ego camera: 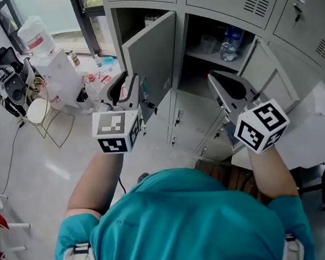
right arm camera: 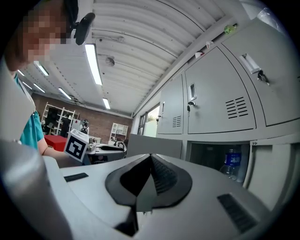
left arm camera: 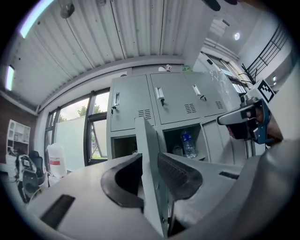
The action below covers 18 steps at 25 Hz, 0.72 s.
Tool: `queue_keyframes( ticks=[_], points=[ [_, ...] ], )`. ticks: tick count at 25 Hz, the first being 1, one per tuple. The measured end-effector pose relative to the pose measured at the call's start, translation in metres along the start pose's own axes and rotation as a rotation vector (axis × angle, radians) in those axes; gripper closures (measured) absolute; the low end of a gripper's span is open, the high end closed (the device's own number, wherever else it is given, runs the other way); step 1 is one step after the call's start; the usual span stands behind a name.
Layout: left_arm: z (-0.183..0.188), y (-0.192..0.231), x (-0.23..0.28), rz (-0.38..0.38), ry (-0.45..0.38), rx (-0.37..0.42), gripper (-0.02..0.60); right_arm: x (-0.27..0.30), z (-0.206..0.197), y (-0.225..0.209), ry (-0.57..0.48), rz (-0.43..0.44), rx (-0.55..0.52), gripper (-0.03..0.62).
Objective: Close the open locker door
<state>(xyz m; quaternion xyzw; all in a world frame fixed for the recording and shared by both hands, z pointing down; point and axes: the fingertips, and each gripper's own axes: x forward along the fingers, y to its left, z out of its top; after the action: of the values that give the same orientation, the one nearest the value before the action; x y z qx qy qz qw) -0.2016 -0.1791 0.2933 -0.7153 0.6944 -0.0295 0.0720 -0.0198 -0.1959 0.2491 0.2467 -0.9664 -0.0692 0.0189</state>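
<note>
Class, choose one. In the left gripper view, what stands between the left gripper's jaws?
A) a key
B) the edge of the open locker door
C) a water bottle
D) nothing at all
B: the left gripper has its jaws apart on either side of the open locker door, whose edge runs up between them; the water bottle stands well behind.

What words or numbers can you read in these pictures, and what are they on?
No text here can be read.
Blue label on the bottle: white print, too blurred to read.
Red label on the water jug: too small to read.
Cubes: black-and-white square patterns, not letters.
</note>
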Motion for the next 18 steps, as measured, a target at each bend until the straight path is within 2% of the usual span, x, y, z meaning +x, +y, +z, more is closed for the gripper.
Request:
queue_keyframes(
  ticks=[12,18],
  points=[
    [-0.018,0.014,0.016,0.096,0.034,0.002,0.497,-0.01,-0.004,-0.013,0.003,-0.008,-0.003,0.595],
    [-0.019,0.028,0.019,0.11,0.035,0.021,0.503,-0.003,-0.008,-0.013,0.011,-0.005,-0.008,0.595]
  ],
)
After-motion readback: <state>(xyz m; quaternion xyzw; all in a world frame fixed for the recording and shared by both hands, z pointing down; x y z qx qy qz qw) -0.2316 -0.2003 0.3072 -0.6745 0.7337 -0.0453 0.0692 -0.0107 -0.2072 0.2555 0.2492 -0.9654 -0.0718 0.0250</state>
